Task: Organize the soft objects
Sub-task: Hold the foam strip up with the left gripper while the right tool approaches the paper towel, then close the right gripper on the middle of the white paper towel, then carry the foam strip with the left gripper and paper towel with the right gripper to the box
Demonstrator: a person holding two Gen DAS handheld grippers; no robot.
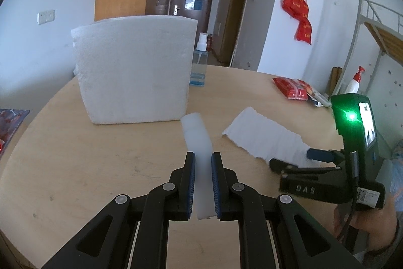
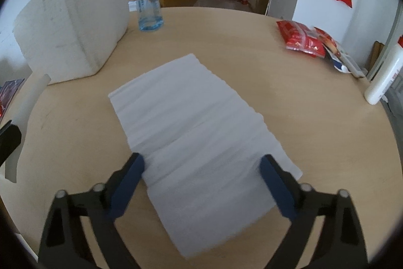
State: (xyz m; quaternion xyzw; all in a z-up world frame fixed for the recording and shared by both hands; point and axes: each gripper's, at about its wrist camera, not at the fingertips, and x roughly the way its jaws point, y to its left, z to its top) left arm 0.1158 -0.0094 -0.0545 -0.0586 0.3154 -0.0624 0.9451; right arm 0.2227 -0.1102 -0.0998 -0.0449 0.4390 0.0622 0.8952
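Left claw (image 1: 203, 163) grips a white foam strip (image 1: 199, 140); right claw (image 2: 201, 165) stands open, straddling the white sheet (image 2: 199, 122).

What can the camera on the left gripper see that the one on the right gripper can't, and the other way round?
Only the left view shows the left gripper shut on a white foam strip, and the whole right gripper from outside.

Only the right view shows the whole flat white cloth lying between the right gripper's open blue fingers, plus more of the white bottle at the table edge.

Both show the big foam block, spray bottle, red packets and round wooden table.
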